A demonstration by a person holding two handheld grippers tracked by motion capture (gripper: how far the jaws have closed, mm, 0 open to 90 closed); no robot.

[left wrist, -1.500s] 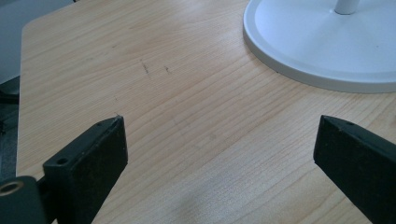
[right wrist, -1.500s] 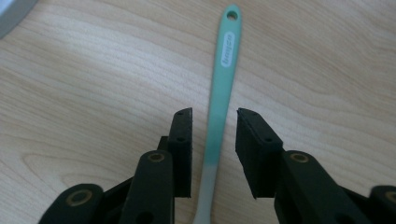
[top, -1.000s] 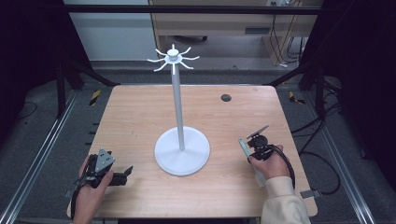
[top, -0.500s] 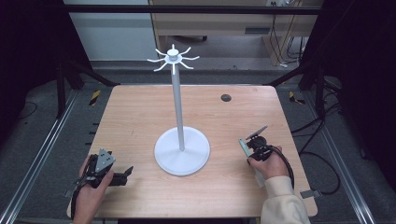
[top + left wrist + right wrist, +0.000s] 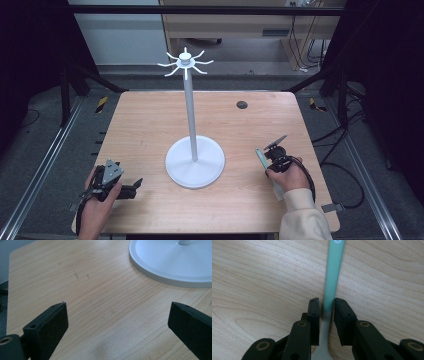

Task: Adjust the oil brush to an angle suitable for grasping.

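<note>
Your right hand-held gripper has just been closing around the slim mint-green plastic utensil handle, which lies flat on the light wooden surface at four o'clock from the white round-based hook stand. Your left hand-held gripper rests spread wide, holding nothing.

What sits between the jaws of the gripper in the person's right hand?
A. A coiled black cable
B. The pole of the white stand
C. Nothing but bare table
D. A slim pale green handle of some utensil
D: the right gripper view shows the right gripper with its jaws, which have just been closing, on either side of a slim green handle lying on the wooden table.
</note>
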